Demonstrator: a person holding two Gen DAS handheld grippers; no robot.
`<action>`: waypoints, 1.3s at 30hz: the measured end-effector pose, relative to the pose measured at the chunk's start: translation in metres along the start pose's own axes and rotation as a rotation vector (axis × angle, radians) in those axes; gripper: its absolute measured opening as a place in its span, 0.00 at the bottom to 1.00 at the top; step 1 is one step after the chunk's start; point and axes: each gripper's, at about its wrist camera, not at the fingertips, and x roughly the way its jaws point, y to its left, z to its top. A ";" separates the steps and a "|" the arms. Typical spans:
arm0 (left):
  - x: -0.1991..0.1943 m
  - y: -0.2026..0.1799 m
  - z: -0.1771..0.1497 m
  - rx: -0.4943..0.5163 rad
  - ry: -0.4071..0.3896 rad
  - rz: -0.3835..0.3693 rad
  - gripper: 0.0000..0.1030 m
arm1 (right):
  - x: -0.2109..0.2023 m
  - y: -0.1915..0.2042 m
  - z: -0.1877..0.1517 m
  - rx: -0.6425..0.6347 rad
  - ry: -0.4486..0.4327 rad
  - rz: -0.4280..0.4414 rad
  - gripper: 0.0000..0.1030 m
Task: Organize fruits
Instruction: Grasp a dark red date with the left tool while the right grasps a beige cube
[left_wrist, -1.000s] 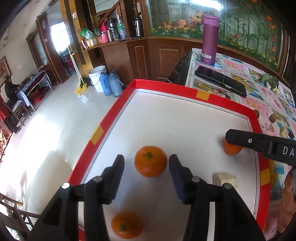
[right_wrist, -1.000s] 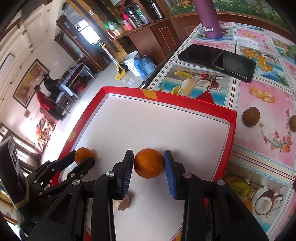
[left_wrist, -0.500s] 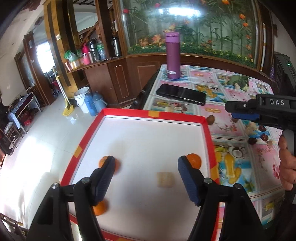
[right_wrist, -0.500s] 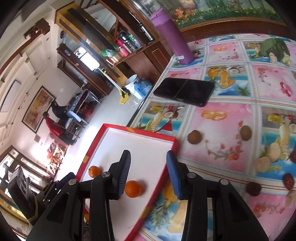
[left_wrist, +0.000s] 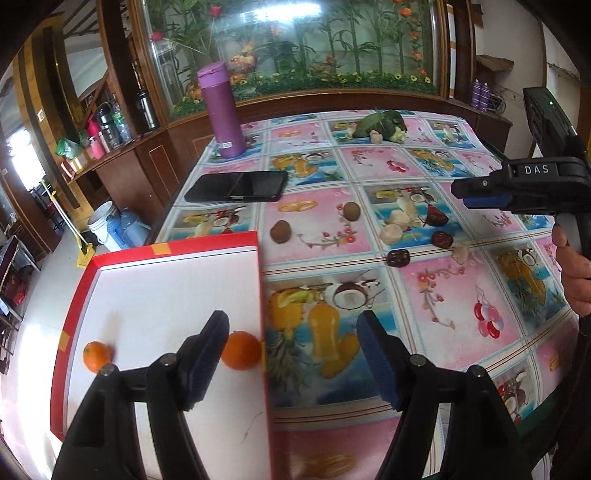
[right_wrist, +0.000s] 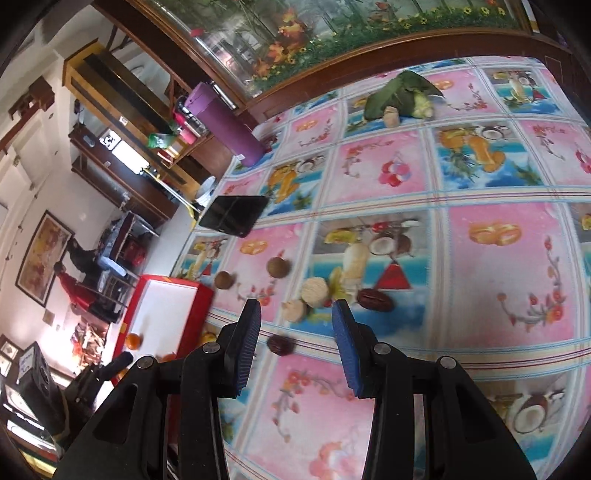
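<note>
A red-rimmed white tray (left_wrist: 166, 251) lies at the table's left edge with two oranges in it, one (left_wrist: 242, 350) by its right rim and one (left_wrist: 96, 355) at the left. My left gripper (left_wrist: 291, 354) is open and empty above the tray's right rim. My right gripper (right_wrist: 295, 332) is open and empty above loose fruit on the tablecloth: two brown round fruits (right_wrist: 277, 266), pale pieces (right_wrist: 314, 291) and dark red dates (right_wrist: 375, 300). The same fruit shows in the left wrist view (left_wrist: 280, 232). The right gripper also shows there (left_wrist: 480, 192).
A purple flask (left_wrist: 221, 110) stands at the table's far left. A black phone (left_wrist: 238, 186) lies beyond the tray. Green leafy produce (left_wrist: 380, 123) lies at the far side. The table's left edge drops to the floor.
Both grippers have risen and swung right, away from the tray. The right gripper let go of an orange, which stays in the tray; the left drew back from its orange.
</note>
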 end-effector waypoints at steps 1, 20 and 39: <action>0.002 -0.005 0.001 0.010 0.002 -0.005 0.72 | 0.001 -0.004 -0.002 -0.015 0.028 -0.014 0.38; 0.033 -0.033 0.016 0.043 0.042 -0.079 0.72 | 0.048 0.009 -0.033 -0.211 0.181 -0.269 0.21; 0.088 -0.082 0.042 0.051 0.080 -0.210 0.54 | 0.003 -0.029 -0.005 0.039 0.026 -0.191 0.14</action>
